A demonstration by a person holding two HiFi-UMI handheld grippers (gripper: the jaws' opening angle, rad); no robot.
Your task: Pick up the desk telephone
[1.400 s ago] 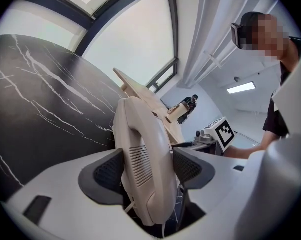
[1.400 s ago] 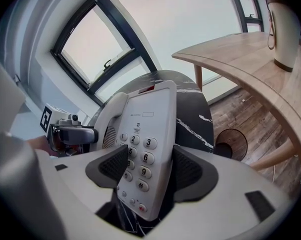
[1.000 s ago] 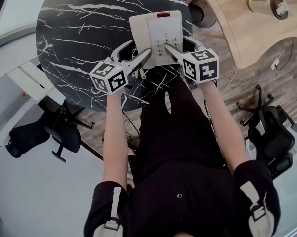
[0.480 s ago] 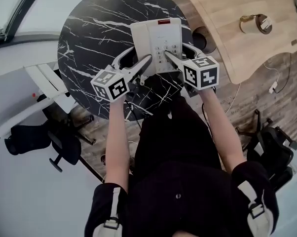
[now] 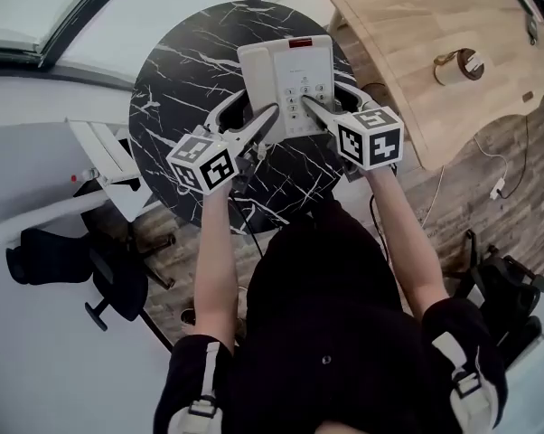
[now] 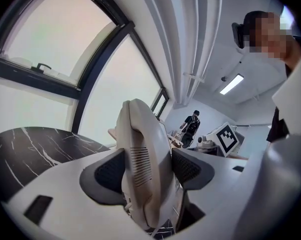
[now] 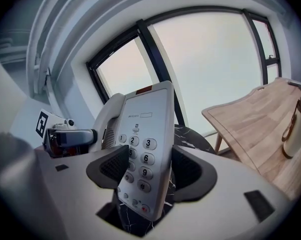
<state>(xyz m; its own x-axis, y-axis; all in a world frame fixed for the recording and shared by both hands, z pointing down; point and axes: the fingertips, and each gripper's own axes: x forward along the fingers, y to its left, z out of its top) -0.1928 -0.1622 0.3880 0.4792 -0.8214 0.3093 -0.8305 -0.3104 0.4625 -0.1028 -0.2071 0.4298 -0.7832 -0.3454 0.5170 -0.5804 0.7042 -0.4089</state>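
Note:
The white desk telephone (image 5: 286,72) hangs above the round black marble table (image 5: 177,70), gripped from both sides. My left gripper (image 5: 258,108) is shut on its handset side; in the left gripper view both dark pads (image 6: 108,173) press the cream handset (image 6: 140,154). On the keypad side my right gripper (image 5: 322,98) is shut, and the right gripper view shows the keypad (image 7: 143,156) upright between its pads (image 7: 188,169). The phone's underside is hidden.
A light wooden table (image 5: 398,25) with a mug (image 5: 457,64) lies to the right. A black office chair (image 5: 64,251) and a white rack (image 5: 105,156) stand at the left. A cable (image 5: 500,188) lies on the wooden floor.
Both grippers have risen together with the telephone between them. The marble table now looks smaller and farther below.

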